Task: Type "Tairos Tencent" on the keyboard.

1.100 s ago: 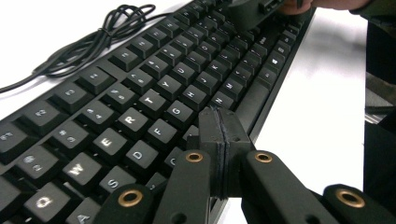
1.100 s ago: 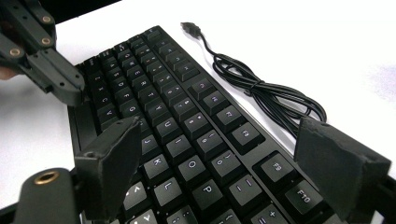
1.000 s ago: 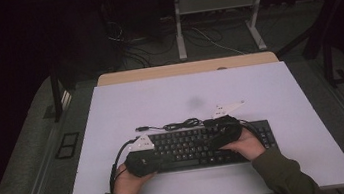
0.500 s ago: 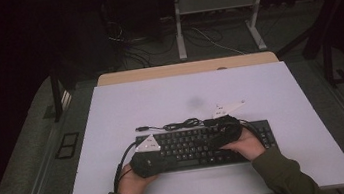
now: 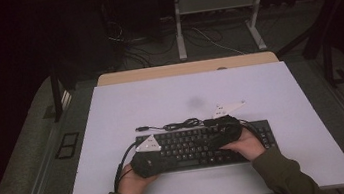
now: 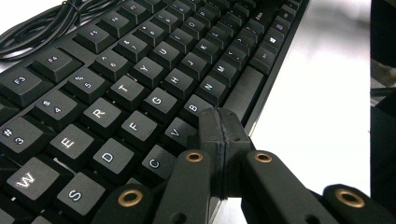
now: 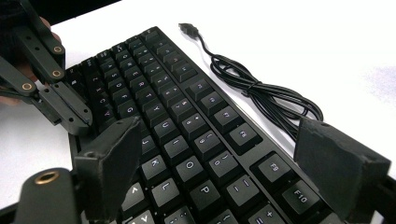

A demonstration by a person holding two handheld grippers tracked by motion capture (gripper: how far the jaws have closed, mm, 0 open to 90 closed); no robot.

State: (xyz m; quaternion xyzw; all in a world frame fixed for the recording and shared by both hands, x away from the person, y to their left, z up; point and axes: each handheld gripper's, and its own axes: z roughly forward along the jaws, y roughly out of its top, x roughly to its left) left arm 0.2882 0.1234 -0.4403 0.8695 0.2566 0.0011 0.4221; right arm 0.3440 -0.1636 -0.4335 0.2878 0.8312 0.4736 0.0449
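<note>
A black keyboard lies on the white table near the front edge, and its bundled black cable with a USB plug rests just behind it. My left gripper is shut with nothing between its jaws. Its tip hovers over the keyboard at the V and B keys by the space bar. My right gripper is open, its jaws spread wide above the right half of the keyboard. The left gripper also appears there, and so does the cable.
The white tabletop stretches bare behind the keyboard, ending at a wooden strip. Beyond it stand table legs and loose floor cables in the dark. Grey floor flanks the table on both sides.
</note>
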